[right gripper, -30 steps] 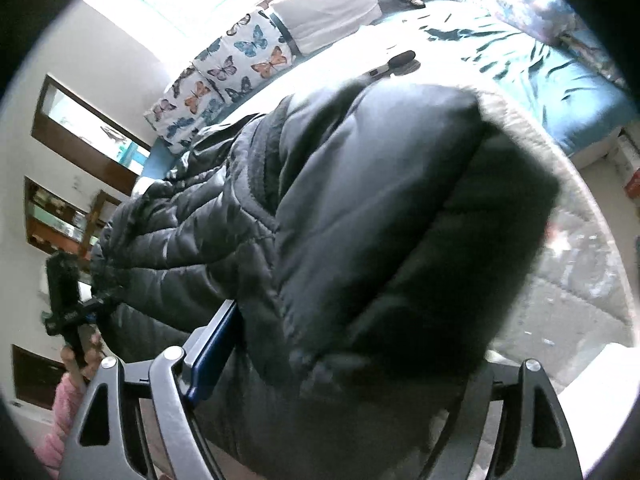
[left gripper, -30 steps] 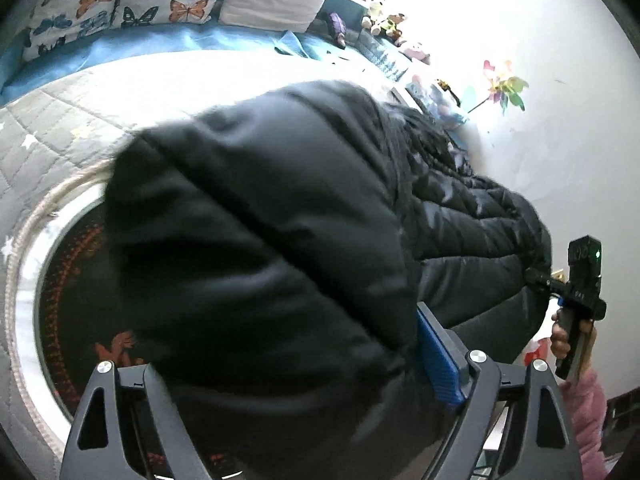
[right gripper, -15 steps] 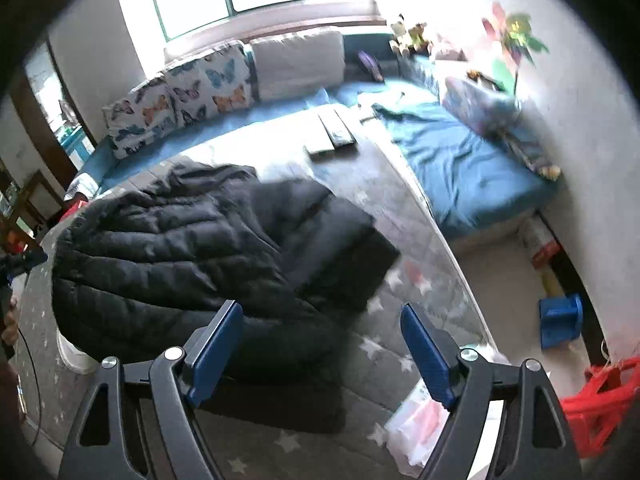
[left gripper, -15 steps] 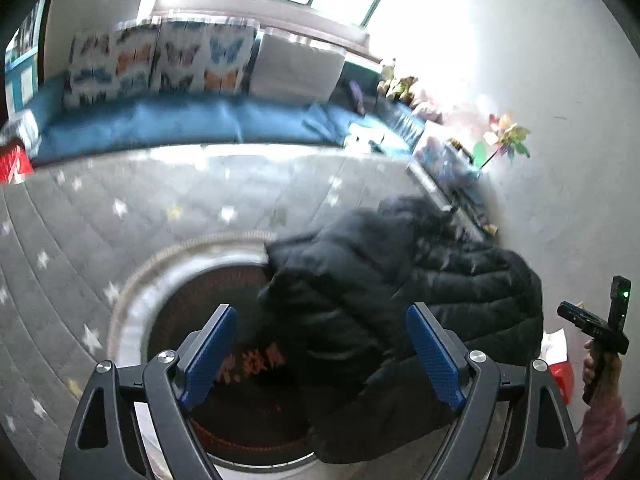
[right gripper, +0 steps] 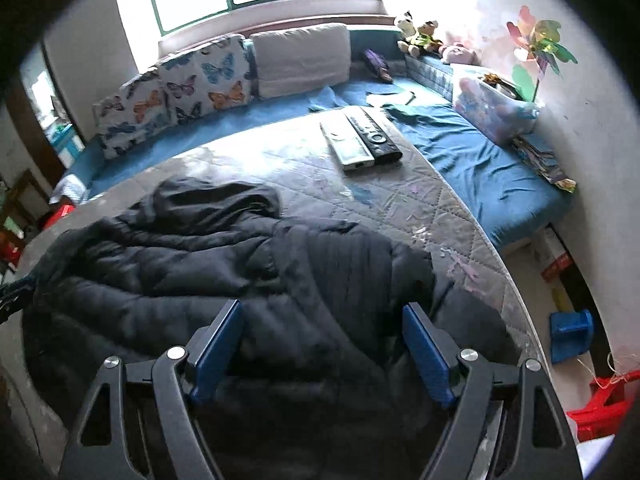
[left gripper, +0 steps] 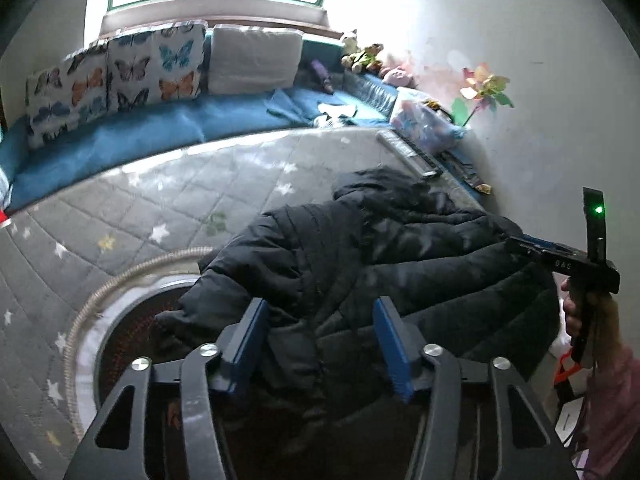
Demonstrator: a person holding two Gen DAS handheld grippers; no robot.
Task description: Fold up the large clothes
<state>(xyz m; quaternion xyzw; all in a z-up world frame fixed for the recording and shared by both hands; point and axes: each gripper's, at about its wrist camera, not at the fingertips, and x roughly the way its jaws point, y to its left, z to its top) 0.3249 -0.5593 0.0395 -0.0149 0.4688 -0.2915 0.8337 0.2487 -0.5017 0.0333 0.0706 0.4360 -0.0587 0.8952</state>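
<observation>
We find the black quilted puffer jacket lying rumpled on the grey star-patterned quilted mat, its hood toward the blue cushions. Left tool has just been narrowing, jaws apart over a sleeve fold, apparently not pinching it. Right tool hangs wide, empty. We judge the jacket light, bulky, springy, slick-shelled; best pinched at hem corners or cuff seams.

2 remotes lie side by side on the grey quilt, near butterfly cushions.
</observation>
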